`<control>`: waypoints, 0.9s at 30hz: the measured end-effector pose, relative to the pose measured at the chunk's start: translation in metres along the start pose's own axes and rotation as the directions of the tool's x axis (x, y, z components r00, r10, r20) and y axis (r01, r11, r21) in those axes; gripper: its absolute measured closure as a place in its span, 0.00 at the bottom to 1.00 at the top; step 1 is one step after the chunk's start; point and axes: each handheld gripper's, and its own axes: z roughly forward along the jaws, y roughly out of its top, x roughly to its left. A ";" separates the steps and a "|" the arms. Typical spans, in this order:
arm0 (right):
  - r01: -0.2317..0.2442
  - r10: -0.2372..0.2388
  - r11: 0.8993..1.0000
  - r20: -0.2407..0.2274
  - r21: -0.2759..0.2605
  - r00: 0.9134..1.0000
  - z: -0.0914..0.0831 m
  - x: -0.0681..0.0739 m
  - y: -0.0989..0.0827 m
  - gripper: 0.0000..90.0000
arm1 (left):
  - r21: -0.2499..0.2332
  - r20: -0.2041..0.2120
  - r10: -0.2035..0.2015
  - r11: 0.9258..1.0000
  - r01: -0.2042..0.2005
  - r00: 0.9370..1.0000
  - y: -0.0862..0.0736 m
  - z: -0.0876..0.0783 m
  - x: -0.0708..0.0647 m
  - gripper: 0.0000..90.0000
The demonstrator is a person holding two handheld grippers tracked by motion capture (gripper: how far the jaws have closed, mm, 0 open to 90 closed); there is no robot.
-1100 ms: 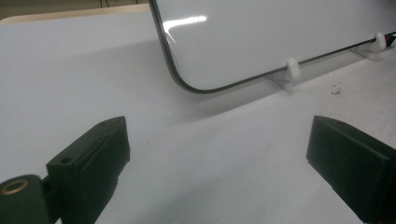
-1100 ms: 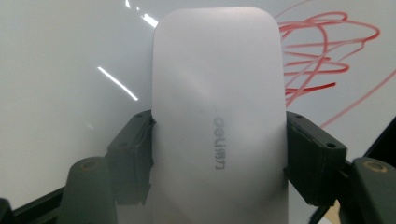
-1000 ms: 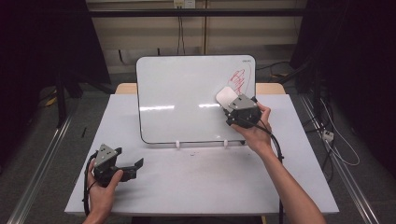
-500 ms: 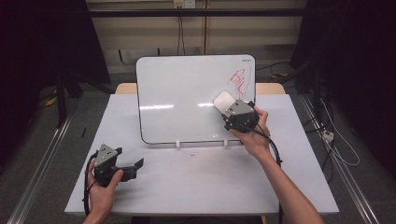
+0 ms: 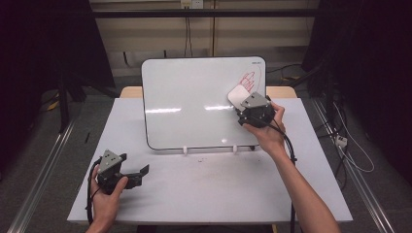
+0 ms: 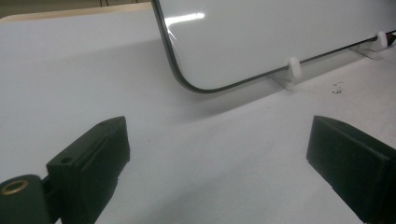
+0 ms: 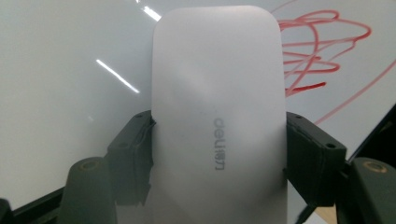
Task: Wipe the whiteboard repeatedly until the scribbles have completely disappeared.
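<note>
Right gripper (image 5: 241,103), centre right of the high view: jaws clamped on white eraser (image 7: 218,116), pressed to whiteboard (image 5: 194,97) beside red scribble (image 7: 313,51). Left gripper (image 5: 138,172), lower left, on counter (image 5: 204,189): jaws wide, holding nothing.

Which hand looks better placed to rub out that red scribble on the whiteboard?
The right. Its gripper already clamps the white eraser against the whiteboard, just beside the red scribble. The left gripper rests low on the table, jaws open, holding nothing.
</note>
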 end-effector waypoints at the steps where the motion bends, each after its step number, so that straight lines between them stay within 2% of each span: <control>1: -0.008 0.008 1.000 0.007 -0.001 1.000 0.000 -0.005 0.002 0.35 | 0.000 0.000 -0.002 1.000 0.002 1.000 0.000 0.000 0.000 0.07; 4: -0.023 0.023 1.000 0.013 0.000 1.000 0.001 -0.012 0.005 0.35 | -0.002 -0.002 -0.004 1.000 0.004 1.000 0.000 0.000 0.000 0.07; 11: -0.030 0.030 1.000 0.018 0.002 0.999 0.002 -0.016 0.008 0.35 | 0.000 -0.002 -0.003 1.000 0.003 1.000 0.000 -0.001 0.000 0.07; 16: -0.032 0.033 0.999 0.036 -0.020 0.999 0.000 -0.012 0.004 0.35 | -0.002 0.001 0.001 1.000 -0.001 1.000 0.000 0.000 0.000 0.07; 27: -0.011 0.011 1.000 0.014 -0.023 1.000 -0.002 0.007 -0.011 0.35 | 0.000 0.002 0.003 1.000 -0.003 1.000 0.000 0.001 -0.002 0.07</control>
